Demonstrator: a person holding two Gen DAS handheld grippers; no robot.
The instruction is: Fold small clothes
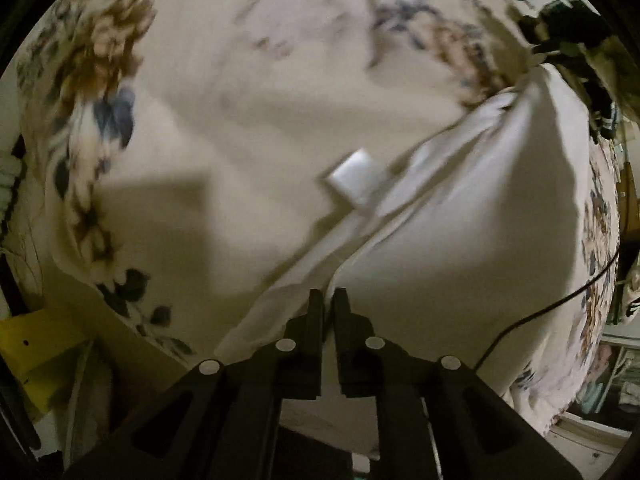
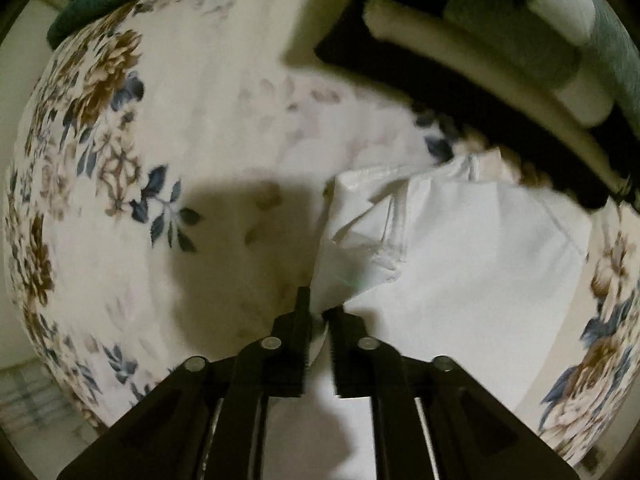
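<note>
In the left wrist view, the left gripper has its fingers clenched on the edge of a white garment, which is lying creased on a floral bedsheet, label showing. In the right wrist view, the right gripper pinches the garment's folded, rumpled edge beside a stack of folded clothes.

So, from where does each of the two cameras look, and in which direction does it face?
Left wrist: sits on the left gripper, looking down along its fingers at the white garment on the floral sheet; only the black fingers show.
Right wrist: sits on the right gripper, facing down at the white garment, with stacked folded clothes beyond; only its fingers show.
Shared: both see the same garment and floral sheet, each gripper pinching a garment edge.
</note>
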